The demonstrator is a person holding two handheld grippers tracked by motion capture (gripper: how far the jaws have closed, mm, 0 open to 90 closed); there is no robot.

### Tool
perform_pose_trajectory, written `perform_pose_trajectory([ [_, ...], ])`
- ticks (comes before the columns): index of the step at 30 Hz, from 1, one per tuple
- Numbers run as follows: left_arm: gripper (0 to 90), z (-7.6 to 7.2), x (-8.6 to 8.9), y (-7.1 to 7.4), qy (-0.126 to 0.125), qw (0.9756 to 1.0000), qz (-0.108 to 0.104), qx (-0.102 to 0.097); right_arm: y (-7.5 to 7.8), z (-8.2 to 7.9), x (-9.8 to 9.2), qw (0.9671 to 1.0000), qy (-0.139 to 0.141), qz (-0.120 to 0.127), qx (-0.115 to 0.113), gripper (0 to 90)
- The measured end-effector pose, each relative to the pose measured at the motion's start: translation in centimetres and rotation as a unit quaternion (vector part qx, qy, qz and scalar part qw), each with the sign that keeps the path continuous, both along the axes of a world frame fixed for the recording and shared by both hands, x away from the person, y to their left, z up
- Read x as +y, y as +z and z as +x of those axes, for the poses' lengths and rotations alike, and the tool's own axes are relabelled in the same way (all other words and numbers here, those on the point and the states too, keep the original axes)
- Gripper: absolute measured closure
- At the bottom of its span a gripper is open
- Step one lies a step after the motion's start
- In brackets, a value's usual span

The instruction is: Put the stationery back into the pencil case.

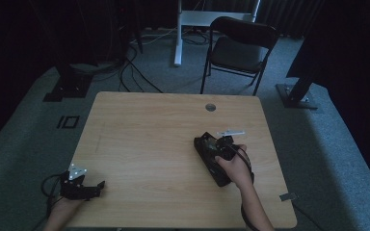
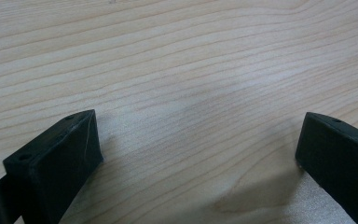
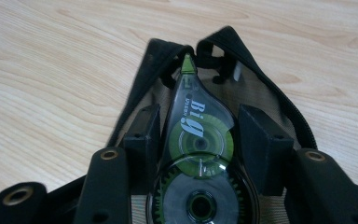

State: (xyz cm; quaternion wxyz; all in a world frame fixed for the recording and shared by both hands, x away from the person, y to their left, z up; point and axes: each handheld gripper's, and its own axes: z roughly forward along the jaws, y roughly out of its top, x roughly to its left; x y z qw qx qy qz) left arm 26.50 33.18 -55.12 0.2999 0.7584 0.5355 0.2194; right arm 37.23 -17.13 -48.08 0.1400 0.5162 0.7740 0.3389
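My right gripper [image 3: 199, 114] is shut on a clear correction tape roller [image 3: 200, 140] with green wheels and a green tip, its pads pressing on either side of the body. The roller's tip points into the mouth of an open black mesh pouch [image 3: 137, 86] lying on the wooden table [image 3: 51, 70]. In the high view this gripper [image 1: 218, 144] sits over the pouch [image 1: 219, 177] at the table's right, a hand [image 1: 235, 168] behind it. My left gripper [image 2: 198, 123] stands open over bare wood, resting at the table's near left corner [image 1: 95, 187].
A round cable hole [image 1: 210, 107] sits near the table's far edge. A black folding chair [image 1: 241, 48] stands beyond the table, with stand bases and cables on the floor. A small grey tab [image 1: 287, 196] lies at the near right edge.
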Motion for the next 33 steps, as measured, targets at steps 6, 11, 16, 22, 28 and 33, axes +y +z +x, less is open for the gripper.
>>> perform_pose_trajectory([
  [6,0.0,0.0,0.0,0.0,0.000,1.0000,0.000,0.000,-0.4,0.4,0.2,0.9999,-0.002,-0.008,0.013,50.2],
  [11,0.0,0.0,0.0,0.0,0.000,1.0000,0.000,0.000,-0.7,0.6,0.3,0.9996,-0.003,-0.012,0.023,50.3],
  [16,0.0,0.0,0.0,0.0,0.000,1.0000,0.000,0.000,-0.9,0.8,0.5,0.9994,-0.002,-0.020,0.029,50.2],
  [22,0.0,0.0,0.0,0.0,0.000,1.0000,0.000,0.000,-1.1,1.2,0.9,0.9982,-0.003,-0.037,0.047,50.2],
  [28,0.0,0.0,0.0,0.0,0.000,1.0000,0.000,0.000,-1.3,1.7,1.4,0.9967,-0.002,-0.056,0.060,50.2],
  [33,0.0,0.0,0.0,0.0,0.000,1.0000,0.000,0.000,-1.5,2.0,1.6,0.9959,-0.006,-0.060,0.068,50.2],
])
